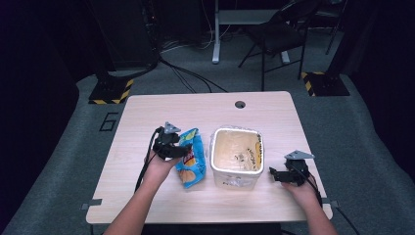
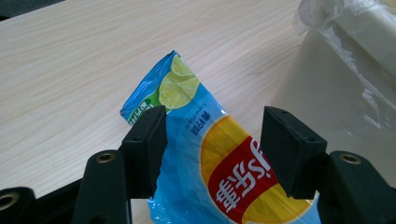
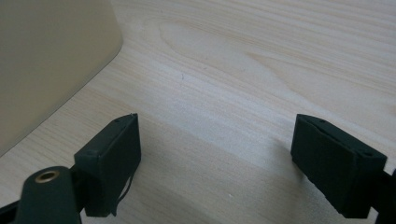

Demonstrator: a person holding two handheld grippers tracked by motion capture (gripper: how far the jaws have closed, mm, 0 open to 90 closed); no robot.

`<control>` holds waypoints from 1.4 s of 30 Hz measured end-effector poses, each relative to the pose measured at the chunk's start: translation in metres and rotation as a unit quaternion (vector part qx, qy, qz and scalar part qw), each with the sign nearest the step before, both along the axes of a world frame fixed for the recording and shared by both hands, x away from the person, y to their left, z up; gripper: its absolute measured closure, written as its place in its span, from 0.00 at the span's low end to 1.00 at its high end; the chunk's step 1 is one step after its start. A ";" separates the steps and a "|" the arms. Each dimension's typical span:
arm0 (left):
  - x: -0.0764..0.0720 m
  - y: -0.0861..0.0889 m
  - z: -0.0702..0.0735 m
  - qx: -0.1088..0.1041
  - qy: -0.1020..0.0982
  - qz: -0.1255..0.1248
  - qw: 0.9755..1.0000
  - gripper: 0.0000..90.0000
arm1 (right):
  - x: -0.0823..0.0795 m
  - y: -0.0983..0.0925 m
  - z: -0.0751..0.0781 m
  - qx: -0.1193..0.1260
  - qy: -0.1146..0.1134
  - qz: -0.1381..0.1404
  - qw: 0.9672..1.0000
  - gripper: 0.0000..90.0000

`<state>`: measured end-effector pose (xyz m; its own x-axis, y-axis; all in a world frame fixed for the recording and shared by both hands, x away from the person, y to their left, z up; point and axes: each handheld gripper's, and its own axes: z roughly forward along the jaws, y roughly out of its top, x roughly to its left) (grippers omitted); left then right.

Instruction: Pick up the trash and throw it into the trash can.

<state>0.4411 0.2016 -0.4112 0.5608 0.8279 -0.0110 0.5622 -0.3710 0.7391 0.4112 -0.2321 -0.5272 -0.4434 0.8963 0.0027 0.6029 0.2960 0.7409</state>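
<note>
A blue chip bag with a yellow and red logo and a lime picture stands tilted just left of the cream plastic bin. My left gripper comes at it from the left, and its jaws press on the bag's lower part. In the left gripper view the bag runs up between the jaws of the left gripper, with the bin's plastic-lined wall at the right. My right gripper rests low at the bin's right side, open, with bare table between the jaws of the right gripper.
The bin is open-topped and lined with clear film. The wooden table has a cable hole at the far middle. A folding chair and desk legs stand on the floor beyond.
</note>
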 end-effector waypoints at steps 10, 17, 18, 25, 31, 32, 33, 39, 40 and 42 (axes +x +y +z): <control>0.005 -0.012 -0.006 0.013 0.009 0.004 1.000 0.53 | 0.000 0.000 0.000 0.001 0.001 -0.001 1.000 0.17; 0.009 -0.019 -0.008 0.007 0.013 0.005 1.000 0.50 | 0.000 0.000 0.000 0.000 0.000 0.000 1.000 0.17; 0.010 -0.020 -0.010 0.008 0.014 0.004 1.000 0.50 | 0.000 0.000 0.000 0.001 0.001 -0.001 1.000 0.17; 0.013 -0.023 -0.014 0.016 0.019 0.006 1.000 0.48 | 0.000 0.000 0.000 0.001 0.001 -0.001 1.000 0.17; 0.013 -0.019 -0.016 0.030 0.022 0.005 0.999 0.51 | 0.000 0.000 0.000 0.000 0.000 -0.001 1.000 0.17; 0.012 -0.017 -0.016 0.031 0.023 0.005 0.999 0.53 | 0.000 0.000 0.000 0.001 0.001 -0.001 1.000 0.17; 0.012 -0.016 -0.016 0.029 0.023 0.004 0.999 0.54 | 0.000 0.000 0.000 0.001 0.001 -0.001 1.000 0.17; 0.010 -0.004 -0.020 0.037 0.032 0.005 0.999 0.66 | 0.000 0.000 0.000 0.001 0.001 -0.001 1.000 0.17; 0.010 -0.002 -0.020 0.041 0.033 0.006 0.999 0.68 | 0.000 0.000 0.000 0.001 0.001 -0.001 1.000 0.17; 0.009 0.001 -0.021 0.043 0.034 0.005 0.999 0.72 | 0.000 0.000 0.000 0.001 0.001 -0.001 1.000 0.17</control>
